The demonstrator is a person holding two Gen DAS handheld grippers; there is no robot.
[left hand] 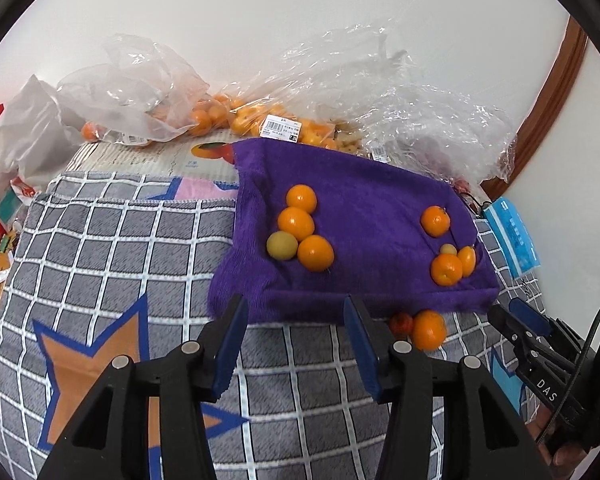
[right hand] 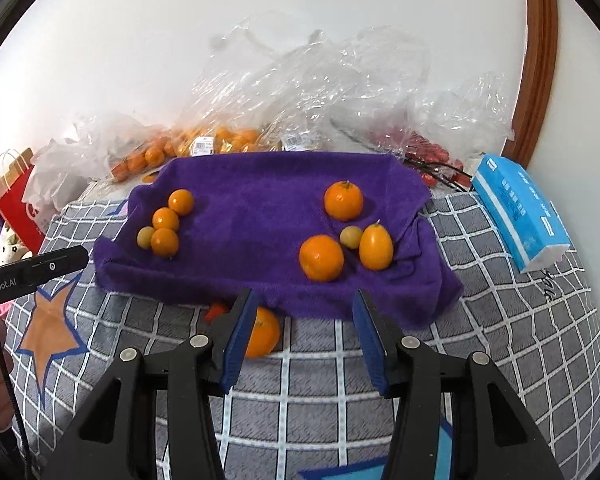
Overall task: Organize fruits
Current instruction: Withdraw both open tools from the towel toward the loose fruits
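1. left claw (left hand: 296,344) sits part open with nothing between its blue pads, over the grey checked blanket (left hand: 132,240).
2. right claw (right hand: 304,340) same deal, part open and empty.
3. just ahead, a loose orange (right hand: 262,334) lies on the blanket at the purple towel's (right hand: 260,208) near edge, tucked behind the right claw's left pad.
4. further back on the towel: four fruits (left hand: 300,232) clustered left, four more (right hand: 346,232) on the right.
5. plastic bags of fruit (left hand: 260,120) along the wall.

Both wrist views angled down, close, sharing purple towel (left hand: 352,216) (right hand: 260,216)
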